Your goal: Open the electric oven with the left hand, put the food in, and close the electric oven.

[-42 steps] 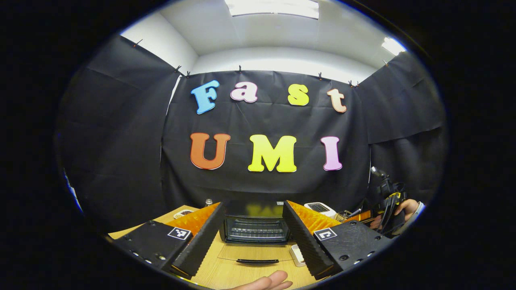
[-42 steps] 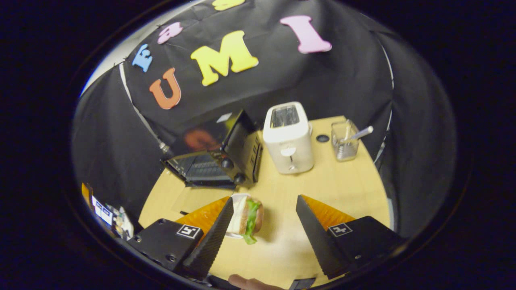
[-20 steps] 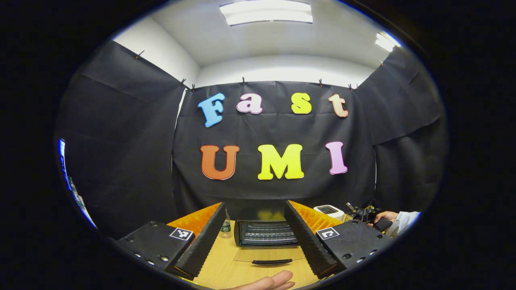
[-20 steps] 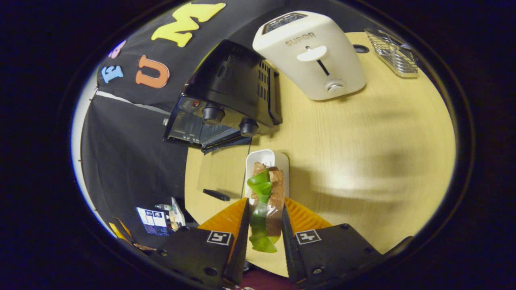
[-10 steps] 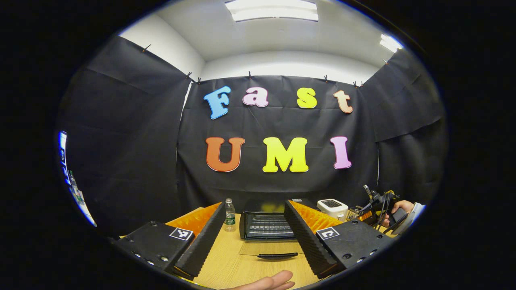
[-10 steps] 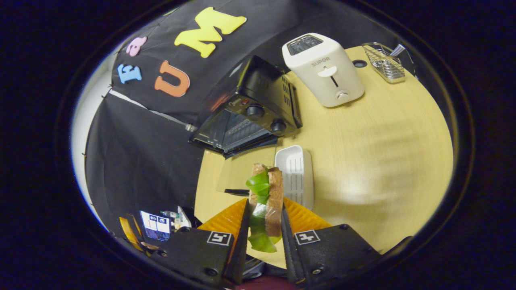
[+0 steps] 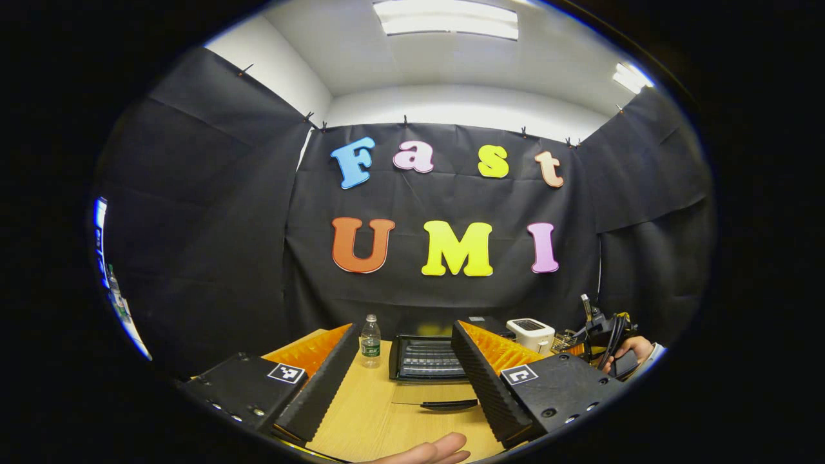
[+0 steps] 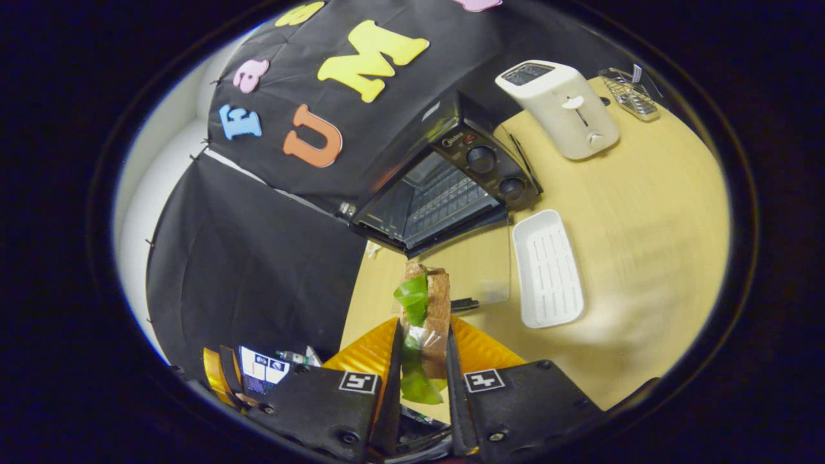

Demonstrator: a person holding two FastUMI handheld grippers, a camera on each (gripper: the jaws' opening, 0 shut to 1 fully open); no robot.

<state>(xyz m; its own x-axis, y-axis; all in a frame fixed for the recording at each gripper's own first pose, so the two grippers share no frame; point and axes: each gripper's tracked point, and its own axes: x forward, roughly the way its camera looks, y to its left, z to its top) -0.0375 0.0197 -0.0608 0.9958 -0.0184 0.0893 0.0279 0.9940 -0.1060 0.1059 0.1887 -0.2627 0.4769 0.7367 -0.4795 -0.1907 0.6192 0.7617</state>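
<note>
Left gripper view: the left gripper [image 7: 403, 370] is held level above the wooden table [image 7: 361, 419], facing the booth's back wall. Its jaws stand wide apart and hold nothing. A fingertip [image 7: 438, 448] of the holding hand shows at the bottom edge. Straight ahead, between the two fingers, the electric oven [image 7: 428, 356] sits on the table with its glass door [image 7: 438, 394] folded down flat and the wire rack visible inside. The oven is well apart from the gripper. A small water bottle [image 7: 370, 341] stands just left of the oven; its label is too small to read. A white toaster [image 7: 530, 332] stands to the oven's right. Farther right, the right gripper [image 7: 602, 332] is held by a hand [image 7: 635, 351].

Right gripper view: the right gripper [image 8: 422, 361] is tilted downward over the table. Both fingers press on a sandwich [image 8: 425, 316] with green lettuce, held upright on edge. The open oven lies ahead of the sandwich and apart from it, its lowered door near the sandwich's tip. Writing on the oven's control panel is not legible. An empty white tray [image 8: 548, 270] lies to the right. A wire basket [image 8: 628, 93] stands beyond the toaster.
</note>
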